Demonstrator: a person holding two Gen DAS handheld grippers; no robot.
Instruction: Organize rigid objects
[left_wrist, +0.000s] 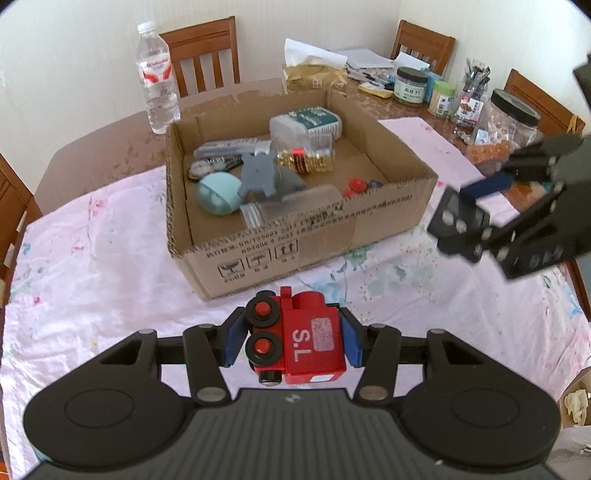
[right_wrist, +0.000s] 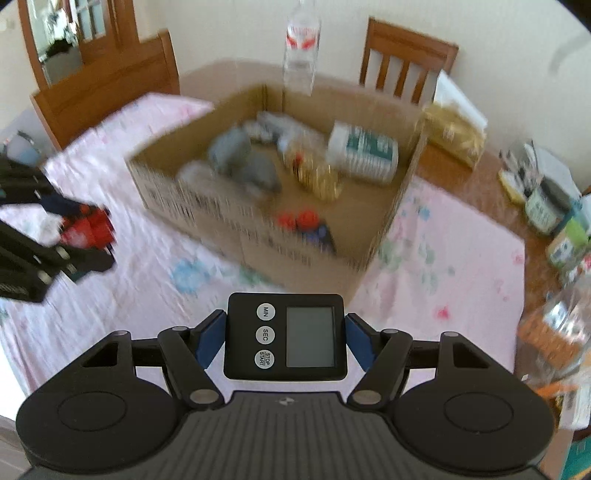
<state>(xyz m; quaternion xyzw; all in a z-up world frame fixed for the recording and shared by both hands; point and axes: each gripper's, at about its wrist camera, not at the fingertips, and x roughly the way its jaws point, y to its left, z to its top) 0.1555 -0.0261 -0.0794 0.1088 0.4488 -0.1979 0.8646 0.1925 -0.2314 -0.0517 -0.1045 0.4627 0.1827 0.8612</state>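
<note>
An open-topped cardboard box (left_wrist: 295, 236) sits mid-table. Its near-right floor lies bare; a grey toy (left_wrist: 258, 175), teal ball (left_wrist: 216, 194) and containers crowd the left and far side. Pink cloth (left_wrist: 92, 288) near the box stays open — jars (left_wrist: 511, 118) line the far right.

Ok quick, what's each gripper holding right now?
Left gripper: shut on the red toy train.
Right gripper: shut on the black timer.

The cardboard box (left_wrist: 314, 236) sits on the tablecloth (left_wrist: 92, 277), with a water bottle (left_wrist: 157, 74) behind its far left corner. Jars (left_wrist: 412, 85) stand beyond its right side. The toy train (left_wrist: 299, 339) is before the box, the timer (right_wrist: 286, 336) to its right.
</note>
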